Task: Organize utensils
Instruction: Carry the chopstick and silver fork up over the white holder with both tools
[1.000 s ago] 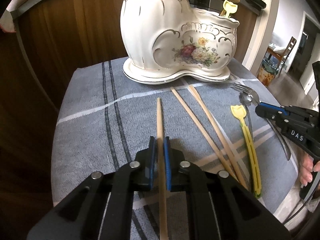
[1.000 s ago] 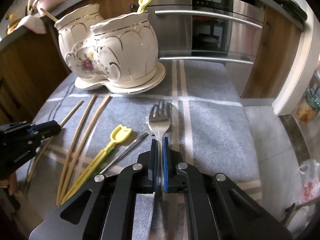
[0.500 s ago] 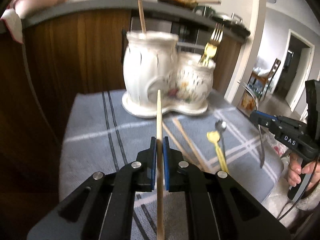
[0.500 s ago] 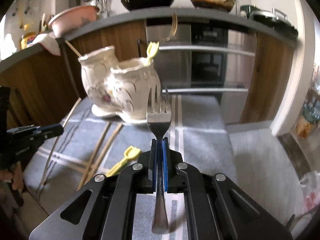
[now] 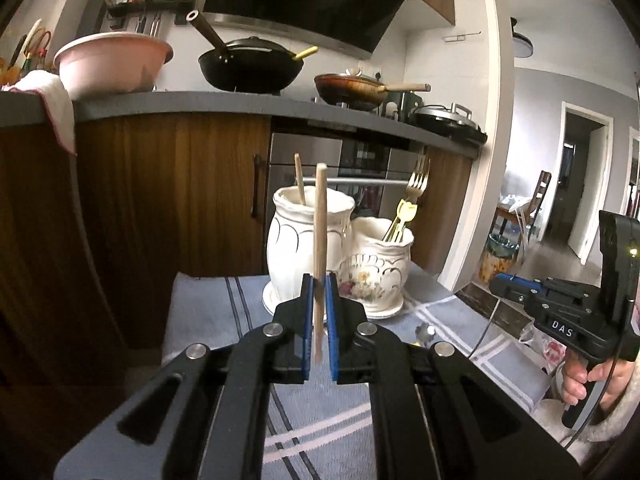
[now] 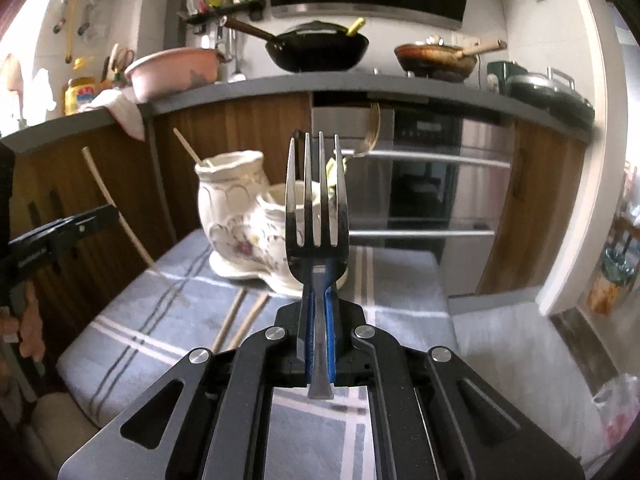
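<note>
My left gripper (image 5: 319,280) is shut on a wooden chopstick (image 5: 320,216) and holds it upright in the air before the white floral ceramic holder (image 5: 340,256). The holder's tall pot holds one chopstick (image 5: 299,178); its low pot holds a fork (image 5: 416,180) and yellow utensils. My right gripper (image 6: 319,300) is shut on a steel fork (image 6: 316,200), tines up, raised in front of the holder (image 6: 240,224). Two chopsticks (image 6: 240,320) lie on the grey striped cloth (image 6: 160,320). A spoon (image 5: 425,332) lies on the cloth.
The cloth-covered stool stands before wooden cabinets (image 5: 160,200) and an oven (image 6: 432,184). A counter above carries a pink basin (image 5: 108,60), a black wok (image 5: 252,64) and pans. The right gripper also shows in the left wrist view (image 5: 560,312), to the right.
Both grippers have lifted their utensils off the cloth and tilted them upright. The chopstick and the fork now stand raised in front of the holder.
</note>
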The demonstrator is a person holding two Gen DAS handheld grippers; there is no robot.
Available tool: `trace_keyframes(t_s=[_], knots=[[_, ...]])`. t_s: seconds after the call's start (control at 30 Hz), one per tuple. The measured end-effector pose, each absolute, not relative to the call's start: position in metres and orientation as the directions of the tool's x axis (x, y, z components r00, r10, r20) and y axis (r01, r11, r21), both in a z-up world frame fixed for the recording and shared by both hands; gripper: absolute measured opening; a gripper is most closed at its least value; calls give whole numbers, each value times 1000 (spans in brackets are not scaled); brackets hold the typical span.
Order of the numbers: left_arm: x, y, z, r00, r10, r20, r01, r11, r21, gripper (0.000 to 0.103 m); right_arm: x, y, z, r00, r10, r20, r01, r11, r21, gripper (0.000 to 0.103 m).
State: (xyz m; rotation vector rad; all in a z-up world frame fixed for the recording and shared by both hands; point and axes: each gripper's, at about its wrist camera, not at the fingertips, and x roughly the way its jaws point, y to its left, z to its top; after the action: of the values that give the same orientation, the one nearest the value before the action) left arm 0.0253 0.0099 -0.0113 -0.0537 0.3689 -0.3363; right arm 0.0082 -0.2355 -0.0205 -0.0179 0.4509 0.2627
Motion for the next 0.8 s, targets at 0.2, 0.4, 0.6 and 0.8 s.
trace_keyframes(t_s=[0.2,0.4,0.6,0.8], knots=[[21,10,-4,880,-341,-331,325,940,-106,6,6,-233,-15,868,263,-421,-271,962,43,6],[16,10,4,877,-350,-328,337,936,-99,6,7,-234,-8,870,274,-410,-280,959,48,6],[12,12,17,880,-358,-313,346,933,-97,6,12,-235,6,874,296,-386,-296,953,60,6],[16,13,40,882,-375,-285,361,927,-104,6,30,-230,32,876,334,-348,-326,942,84,6]])
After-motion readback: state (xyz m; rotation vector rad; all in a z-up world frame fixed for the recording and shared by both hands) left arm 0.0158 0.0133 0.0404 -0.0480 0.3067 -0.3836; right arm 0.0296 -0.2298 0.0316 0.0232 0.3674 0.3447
